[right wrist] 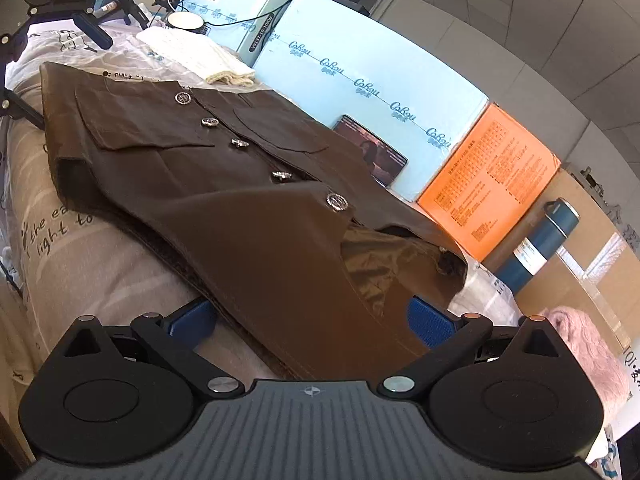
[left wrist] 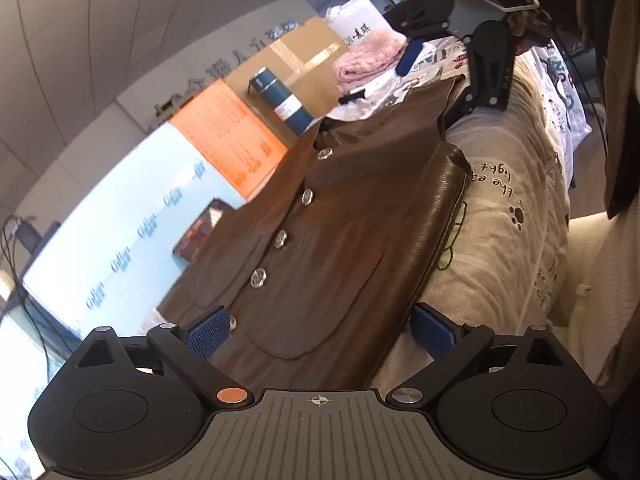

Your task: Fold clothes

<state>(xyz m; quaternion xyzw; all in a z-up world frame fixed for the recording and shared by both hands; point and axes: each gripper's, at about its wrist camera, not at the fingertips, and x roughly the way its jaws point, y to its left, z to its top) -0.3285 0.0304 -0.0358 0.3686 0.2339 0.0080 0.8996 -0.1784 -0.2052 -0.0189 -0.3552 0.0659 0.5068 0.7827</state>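
Observation:
A brown leather jacket [left wrist: 340,220] with a row of silver buttons lies flat on a printed cream sheet [left wrist: 500,240]. My left gripper [left wrist: 320,336] is open at the hem, its blue pads [left wrist: 208,336] straddling the lower front panel. In the right wrist view the same jacket [right wrist: 240,208] stretches away from the collar end. My right gripper [right wrist: 312,324] is open over the shoulder by the neck opening. Each gripper shows in the other's view: the right gripper [left wrist: 488,68] at the far collar end, the left gripper [right wrist: 80,20] past the hem.
Behind the jacket stand light blue boxes [right wrist: 360,60], an orange box [right wrist: 488,184] and a cardboard box [right wrist: 580,280]. A tablet [right wrist: 372,152] leans on the blue box. A dark blue bottle [right wrist: 536,244], a pink fluffy cloth [right wrist: 588,344] and a cream folded cloth [right wrist: 196,54] lie nearby.

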